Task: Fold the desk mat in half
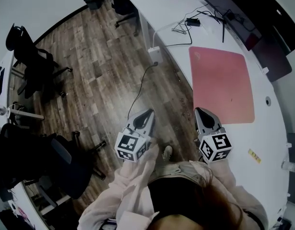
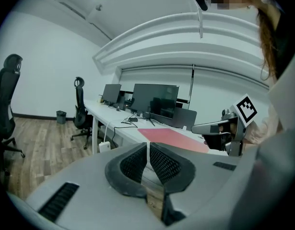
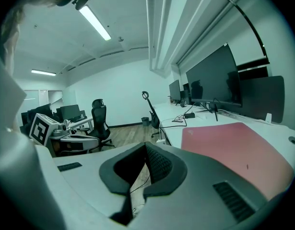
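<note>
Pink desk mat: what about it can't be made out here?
Underside of the pink rectangular desk mat: hidden in every view, flat on the white desk.
Near corner, right gripper view: covered by the grey right hand-held gripper.
Corner mark, head view: too small to read.

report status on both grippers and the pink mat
Left gripper and right gripper both shut, empty. Pink rectangular desk mat flat, unfolded on white desk. Black cables beyond it, clear.
</note>
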`<move>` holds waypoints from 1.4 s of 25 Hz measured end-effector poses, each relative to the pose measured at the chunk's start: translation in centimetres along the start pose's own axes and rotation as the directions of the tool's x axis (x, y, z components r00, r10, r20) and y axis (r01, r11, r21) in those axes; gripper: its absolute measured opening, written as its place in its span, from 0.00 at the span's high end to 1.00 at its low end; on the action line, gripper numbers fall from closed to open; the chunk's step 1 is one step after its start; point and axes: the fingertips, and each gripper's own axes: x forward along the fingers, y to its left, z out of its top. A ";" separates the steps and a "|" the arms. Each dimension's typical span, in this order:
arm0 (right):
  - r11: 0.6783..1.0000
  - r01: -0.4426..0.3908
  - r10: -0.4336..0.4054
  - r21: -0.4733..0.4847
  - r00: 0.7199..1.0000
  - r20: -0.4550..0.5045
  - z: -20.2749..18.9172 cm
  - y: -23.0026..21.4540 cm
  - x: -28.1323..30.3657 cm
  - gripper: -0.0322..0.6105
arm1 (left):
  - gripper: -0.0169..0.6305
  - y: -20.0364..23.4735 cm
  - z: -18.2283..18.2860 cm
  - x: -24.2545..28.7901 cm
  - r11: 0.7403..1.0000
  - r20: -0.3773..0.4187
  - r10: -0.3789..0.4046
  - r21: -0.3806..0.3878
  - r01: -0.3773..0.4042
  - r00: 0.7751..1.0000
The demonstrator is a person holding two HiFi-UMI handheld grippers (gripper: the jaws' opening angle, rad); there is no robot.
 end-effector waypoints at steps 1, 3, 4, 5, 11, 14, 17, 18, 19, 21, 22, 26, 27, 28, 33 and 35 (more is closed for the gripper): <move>1.000 0.009 -0.009 0.002 1.000 0.004 0.3 -0.3 0.6 0.93 | 0.91 0.6 0.4 0.7 1.000 0.000 -0.009 0.006 0.009 1.000; 0.999 0.032 -0.032 0.009 0.999 0.010 1.1 -1.1 2.0 0.93 | 0.91 1.8 1.2 2.2 0.999 -0.006 -0.030 0.017 0.030 1.000; 0.999 0.045 -0.045 0.012 0.999 0.013 1.6 -1.5 2.7 0.93 | 0.91 2.5 1.7 2.9 0.999 -0.011 -0.041 0.022 0.042 0.999; 0.998 0.059 -0.059 0.014 0.998 0.018 2.1 -1.9 3.4 0.93 | 0.91 3.2 2.2 3.6 0.998 -0.015 -0.054 0.028 0.055 0.998; 0.991 0.121 -0.123 0.050 0.991 0.046 5.2 -2.9 8.1 0.93 | 0.91 7.2 5.7 8.1 0.989 -0.025 -0.134 0.059 0.135 0.991; 0.988 0.143 -0.145 0.060 0.988 0.046 6.1 -3.1 10.2 0.93 | 0.91 8.7 6.9 9.8 0.981 -0.040 -0.172 0.085 0.175 0.984; 0.982 0.174 -0.178 0.072 0.983 0.041 6.7 -3.4 11.7 0.93 | 0.91 10.1 7.8 11.3 0.974 -0.050 -0.206 0.081 0.210 0.977; 0.980 0.185 -0.188 0.075 0.981 0.040 7.0 -3.5 12.1 0.93 | 0.91 10.5 8.0 11.8 0.972 -0.053 -0.218 0.080 0.222 0.974; 0.977 0.196 -0.200 0.078 0.979 0.039 7.2 -3.6 12.6 0.93 | 0.91 10.9 8.3 12.2 0.968 -0.058 -0.232 0.081 0.236 0.971; 0.971 0.223 -0.227 0.087 0.973 0.038 7.5 -3.9 13.4 0.93 | 0.91 11.5 8.6 13.2 0.959 -0.071 -0.263 0.087 0.269 0.962; 0.967 0.239 -0.243 0.091 0.969 0.038 7.6 -4.1 13.7 0.93 | 0.91 11.7 8.7 13.8 0.954 -0.080 -0.281 0.090 0.287 0.957; 0.942 0.319 -0.324 0.109 0.945 0.036 7.5 -5.5 14.4 0.93 | 0.91 12.2 8.8 16.0 0.927 -0.118 -0.351 0.098 0.363 0.929; 0.933 0.340 -0.346 0.114 0.938 0.034 7.4 -5.9 14.4 0.93 | 0.91 12.1 8.8 16.5 0.918 -0.128 -0.369 0.101 0.382 0.920; 0.925 0.361 -0.367 0.118 0.930 0.034 7.3 -6.2 14.3 0.93 | 0.91 12.0 8.8 17.0 0.909 -0.137 -0.388 0.105 0.403 0.911; 0.893 0.440 -0.443 0.095 0.896 0.011 6.0 -7.7 13.3 0.93 | 0.91 10.9 7.4 19.1 0.868 -0.177 -0.459 0.119 0.482 0.871; 0.886 0.456 -0.457 0.078 0.890 -0.011 5.1 -8.0 12.6 0.93 | 0.91 10.2 6.7 19.5 0.861 -0.188 -0.473 0.109 0.497 0.861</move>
